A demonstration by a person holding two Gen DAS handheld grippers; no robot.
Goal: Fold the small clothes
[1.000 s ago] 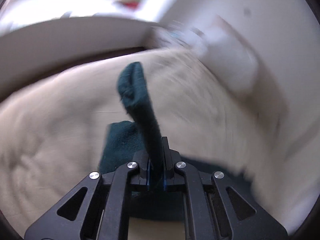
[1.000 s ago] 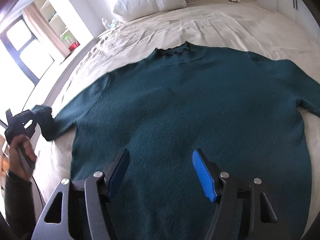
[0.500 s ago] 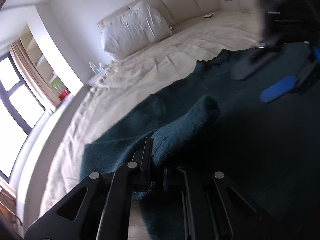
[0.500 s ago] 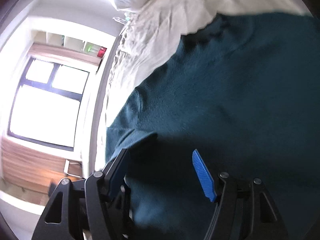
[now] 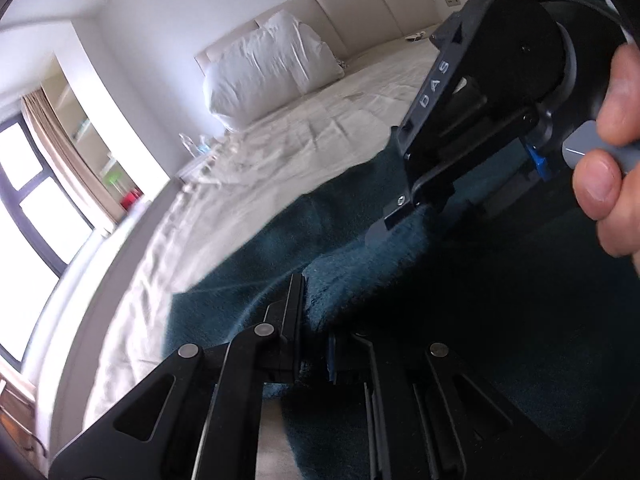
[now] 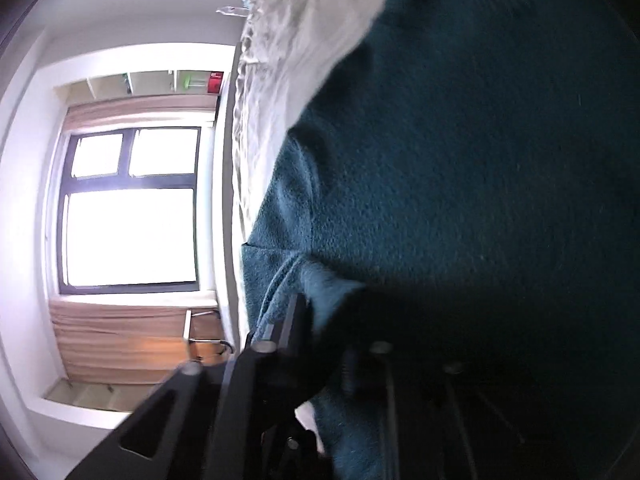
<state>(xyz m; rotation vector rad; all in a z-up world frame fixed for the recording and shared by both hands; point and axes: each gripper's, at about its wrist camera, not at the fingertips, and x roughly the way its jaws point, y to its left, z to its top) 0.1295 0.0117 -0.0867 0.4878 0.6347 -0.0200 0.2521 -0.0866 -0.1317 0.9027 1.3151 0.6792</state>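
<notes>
left fingers [image 5: 294, 320] pinch teal sweater [image 5: 360, 260] on cream bed [image 5: 320, 140] beside window [image 6: 128, 208].

Right hand-held gripper [image 6: 320, 344] fingertips lost in shadow; teal sweater [image 6: 460, 160] cut by frame edges.

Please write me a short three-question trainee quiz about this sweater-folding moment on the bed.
1. True or false: the left gripper is shut on the sleeve of the teal sweater.
2. Multiple choice: the sweater lies on A) a wooden table, B) a bed sheet, C) a tiled floor.
3. Fill in: at the head of the bed rest white ____.

Key: 1 true; 2 B; 3 pillows.
</notes>
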